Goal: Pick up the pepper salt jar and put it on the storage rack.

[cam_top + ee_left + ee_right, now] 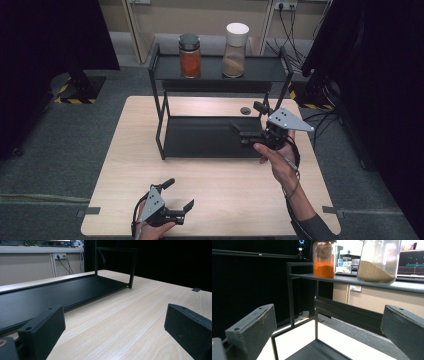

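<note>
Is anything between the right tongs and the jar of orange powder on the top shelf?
Nothing visible blocks it. The right tongs hang open over the lower shelf, below the jar of orange powder; the top shelf's front stands open.

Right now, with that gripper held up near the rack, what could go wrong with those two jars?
Both jars, the orange-powder jar and the tan-powder jar, stand on the rack's top shelf; a nudge could tip either off. The right gripper, open, hovers over the lower shelf and might catch the black frame when rising. The jars look like glass, so the jaws could slip.
</note>
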`<state>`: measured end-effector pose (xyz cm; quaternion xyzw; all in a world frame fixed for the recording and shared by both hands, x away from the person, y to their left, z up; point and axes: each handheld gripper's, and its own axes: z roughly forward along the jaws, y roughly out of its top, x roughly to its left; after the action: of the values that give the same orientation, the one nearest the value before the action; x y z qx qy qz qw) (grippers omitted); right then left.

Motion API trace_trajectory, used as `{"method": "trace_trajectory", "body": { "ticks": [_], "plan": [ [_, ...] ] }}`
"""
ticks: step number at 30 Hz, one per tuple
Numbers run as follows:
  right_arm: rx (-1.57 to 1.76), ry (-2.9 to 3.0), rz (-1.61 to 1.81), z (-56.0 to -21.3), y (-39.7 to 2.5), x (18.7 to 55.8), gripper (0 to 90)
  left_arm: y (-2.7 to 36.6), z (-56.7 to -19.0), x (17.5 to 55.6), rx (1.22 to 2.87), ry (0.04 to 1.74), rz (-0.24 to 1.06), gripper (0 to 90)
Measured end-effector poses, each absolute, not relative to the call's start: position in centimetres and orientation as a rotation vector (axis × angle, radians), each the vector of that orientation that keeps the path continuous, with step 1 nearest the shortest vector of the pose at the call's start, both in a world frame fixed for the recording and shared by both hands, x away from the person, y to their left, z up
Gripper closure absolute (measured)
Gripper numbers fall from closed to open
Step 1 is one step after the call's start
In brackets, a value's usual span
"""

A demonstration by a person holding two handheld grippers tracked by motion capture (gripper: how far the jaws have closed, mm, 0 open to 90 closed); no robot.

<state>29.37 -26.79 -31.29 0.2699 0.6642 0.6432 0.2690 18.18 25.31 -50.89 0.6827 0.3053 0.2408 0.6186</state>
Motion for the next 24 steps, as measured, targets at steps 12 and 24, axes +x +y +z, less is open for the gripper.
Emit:
{"method": "trace_trajectory", "body": {
  "ticks": [12,24],
  "plan": [
    [0.725,1.805,1.737,-33.9,-27.3,28.0,0.4,25.3,-50.9,18.2,1.575,0.701,0.557,2.6],
    [0.722,1.834,1.730,-36.6,-27.3,26.4,0.4,25.3,-50.9,18.1,1.572,0.700,0.562,2.6]
  ]
}}
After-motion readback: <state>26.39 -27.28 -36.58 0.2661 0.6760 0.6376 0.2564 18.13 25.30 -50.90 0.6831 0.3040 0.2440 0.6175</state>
